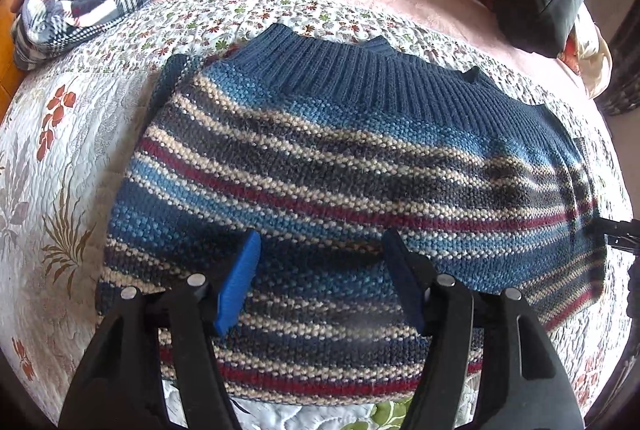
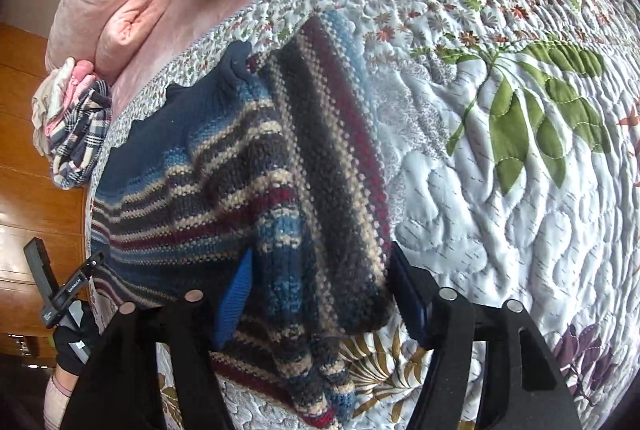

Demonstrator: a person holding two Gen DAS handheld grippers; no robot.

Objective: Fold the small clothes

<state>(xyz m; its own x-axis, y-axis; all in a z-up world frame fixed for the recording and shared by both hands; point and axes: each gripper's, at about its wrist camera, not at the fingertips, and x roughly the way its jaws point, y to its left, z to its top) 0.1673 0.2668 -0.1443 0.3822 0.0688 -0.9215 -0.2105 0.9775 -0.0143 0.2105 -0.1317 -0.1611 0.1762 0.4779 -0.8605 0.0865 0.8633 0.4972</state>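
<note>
The striped sweater (image 1: 340, 190) is laid flat on the quilted bedspread (image 1: 60, 170), collar at 12 o'clock, so that fold lines can be set. The left tool (image 1: 320, 282) is held wide above the hem, gripping nothing. The right tool (image 2: 320, 290) is spread wide astride the folded-in sleeve (image 2: 332, 158), apparently to press or shift it.

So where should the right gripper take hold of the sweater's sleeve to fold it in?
Best near the cuff end of the sleeve, which lies loose on the quilt beside the sweater body. The right gripper already straddles it with jaws open; coming from above and pinching its bunched edge looks easiest, since the knit is raised there.
</note>
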